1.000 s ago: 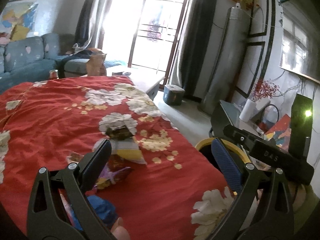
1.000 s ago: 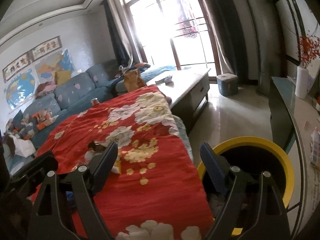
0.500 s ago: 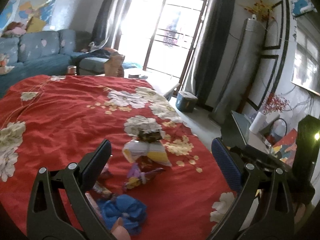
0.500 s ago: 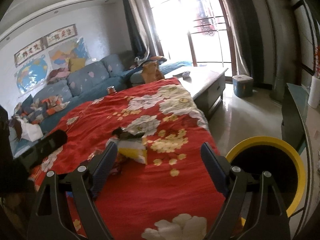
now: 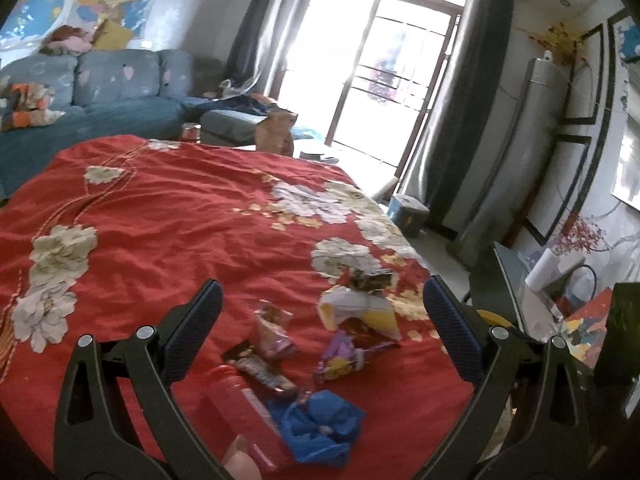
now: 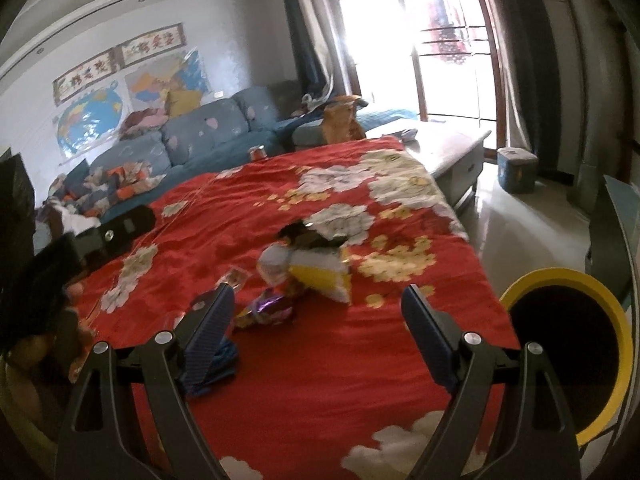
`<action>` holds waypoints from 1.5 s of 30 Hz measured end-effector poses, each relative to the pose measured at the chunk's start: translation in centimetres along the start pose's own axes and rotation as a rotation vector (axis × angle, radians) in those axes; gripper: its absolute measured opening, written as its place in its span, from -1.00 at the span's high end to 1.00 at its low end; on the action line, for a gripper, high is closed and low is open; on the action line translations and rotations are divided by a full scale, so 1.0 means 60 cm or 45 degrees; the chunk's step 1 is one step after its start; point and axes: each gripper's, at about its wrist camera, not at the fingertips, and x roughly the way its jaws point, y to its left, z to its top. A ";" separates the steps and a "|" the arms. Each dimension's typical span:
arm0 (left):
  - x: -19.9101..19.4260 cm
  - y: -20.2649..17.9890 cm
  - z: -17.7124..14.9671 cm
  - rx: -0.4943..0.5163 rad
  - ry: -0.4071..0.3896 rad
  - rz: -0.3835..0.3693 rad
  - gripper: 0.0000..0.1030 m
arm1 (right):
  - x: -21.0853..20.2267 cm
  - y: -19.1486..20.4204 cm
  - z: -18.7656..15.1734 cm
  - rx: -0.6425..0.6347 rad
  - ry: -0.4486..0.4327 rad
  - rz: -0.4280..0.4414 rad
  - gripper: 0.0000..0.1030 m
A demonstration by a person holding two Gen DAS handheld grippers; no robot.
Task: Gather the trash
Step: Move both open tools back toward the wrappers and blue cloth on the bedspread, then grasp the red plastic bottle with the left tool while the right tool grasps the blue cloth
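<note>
Both grippers have swung leftward over the red floral cloth, so the scattered trash now sits between the left gripper's fingers instead of at its edge. Its fingers stand wide with nothing in them; the right gripper is equally wide and empty. On the cloth lie a white-and-yellow wrapper, a purple wrapper, a pink packet, a crumpled blue bag and a red bottle. A yellow-rimmed bin stands beside the cloth's right edge.
</note>
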 end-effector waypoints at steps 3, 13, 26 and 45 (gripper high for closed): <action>-0.002 0.020 -0.001 -0.037 0.012 0.021 -0.78 | 0.010 0.018 -0.006 -0.027 0.024 0.028 -0.60; 0.002 0.087 -0.022 -0.123 0.116 0.126 -0.78 | 0.050 0.074 -0.029 -0.106 0.132 0.127 -0.58; 0.048 0.134 -0.085 -0.336 0.376 0.024 -0.14 | 0.119 0.108 -0.055 -0.119 0.331 0.264 -0.01; 0.075 0.124 -0.123 -0.378 0.469 -0.032 0.35 | 0.117 0.100 -0.091 -0.110 0.404 0.338 0.71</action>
